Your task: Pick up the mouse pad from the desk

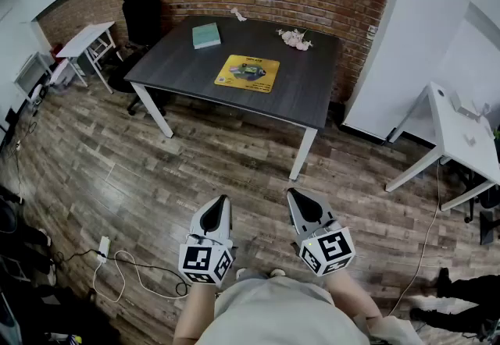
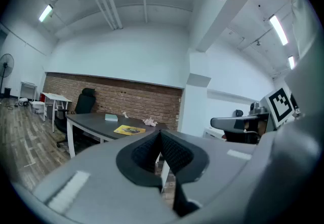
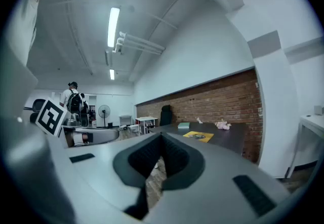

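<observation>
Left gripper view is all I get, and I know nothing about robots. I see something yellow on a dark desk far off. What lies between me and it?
Observer: Just wooden floor. In the head view the left gripper and right gripper hover over it, well short of the desk where the mouse pad lies.
Operator: Is the other claw holding anything?
Observer: No. The right gripper view shows its jaws together with nothing between them.
Operator: Anyone else around?
Observer: A person with a backpack stands far off in the right gripper view.
</observation>
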Demonstrator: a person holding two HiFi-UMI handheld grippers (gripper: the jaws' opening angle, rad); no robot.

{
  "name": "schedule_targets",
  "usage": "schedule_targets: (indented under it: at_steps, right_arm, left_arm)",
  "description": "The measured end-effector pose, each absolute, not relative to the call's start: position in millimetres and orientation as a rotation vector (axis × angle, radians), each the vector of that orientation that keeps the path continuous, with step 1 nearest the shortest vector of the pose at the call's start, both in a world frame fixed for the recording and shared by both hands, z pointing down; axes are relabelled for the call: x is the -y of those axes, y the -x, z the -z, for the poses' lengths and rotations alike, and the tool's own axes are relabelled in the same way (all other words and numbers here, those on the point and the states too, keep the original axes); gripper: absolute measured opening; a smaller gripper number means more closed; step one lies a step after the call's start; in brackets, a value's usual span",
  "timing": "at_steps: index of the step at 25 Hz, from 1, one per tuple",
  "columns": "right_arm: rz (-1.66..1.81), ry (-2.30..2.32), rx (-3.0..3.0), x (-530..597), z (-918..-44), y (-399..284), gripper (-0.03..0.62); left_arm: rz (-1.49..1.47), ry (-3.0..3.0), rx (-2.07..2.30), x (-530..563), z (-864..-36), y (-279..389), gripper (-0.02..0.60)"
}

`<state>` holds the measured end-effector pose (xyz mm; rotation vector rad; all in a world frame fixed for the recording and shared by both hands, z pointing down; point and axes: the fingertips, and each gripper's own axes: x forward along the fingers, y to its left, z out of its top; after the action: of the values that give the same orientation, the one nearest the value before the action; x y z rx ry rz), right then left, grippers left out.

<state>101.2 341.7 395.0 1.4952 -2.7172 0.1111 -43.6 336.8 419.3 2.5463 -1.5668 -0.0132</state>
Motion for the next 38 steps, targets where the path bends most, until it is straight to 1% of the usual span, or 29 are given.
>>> schedule_targets:
  at_steps: [11,13,14,15,16,18,20,25,27,30,32,38]
  right_arm:
    - [-0.141,-1.461,2.750,-353,-391,-118,0.000]
    - [-0.150,-1.468,2.742,-353,-394,-125,0.002]
    - [-0.159,-1.467,2.742,-353,-396,-129,0.003]
    - [-0.174,-1.459,2.747,-354,-398,-132,0.039]
    - [-0.189,-1.448,2.754,-355,-399,-134,0.089]
    - [-0.210,-1.430,2.766,-357,-403,-139,0.150]
    - [-0.214,-1.424,2.769,-357,-406,-142,0.236]
    - [-0.200,-1.404,2.779,-352,-409,-142,0.362]
    - [-0.197,-1.417,2.792,-346,-408,-142,0.407]
    - [-0.192,-1.434,2.833,-335,-402,-139,0.453]
    - [-0.180,-1.440,2.844,-322,-399,-138,0.472]
    - [-0.221,-1.417,2.837,-266,-412,-123,0.476]
  left_arm:
    - [0.005,-2.543,1.586,-348,-414,26,0.009]
    - [0.005,-2.543,1.589,-349,-415,21,0.021]
    - [0.006,-2.544,1.586,-350,-415,18,0.043]
    - [0.009,-2.545,1.581,-351,-416,15,0.061]
    - [0.014,-2.545,1.575,-352,-416,12,0.087]
    - [0.026,-2.540,1.562,-355,-418,7,0.150]
    - [0.033,-2.535,1.550,-357,-421,3,0.202]
    - [0.043,-2.516,1.549,-353,-424,0,0.328]
    - [0.074,-2.502,1.560,-348,-422,3,0.370]
    - [0.117,-2.475,1.573,-336,-421,11,0.419]
    - [0.123,-2.471,1.578,-324,-422,15,0.431]
    - [0.131,-2.469,1.583,-267,-432,30,0.436]
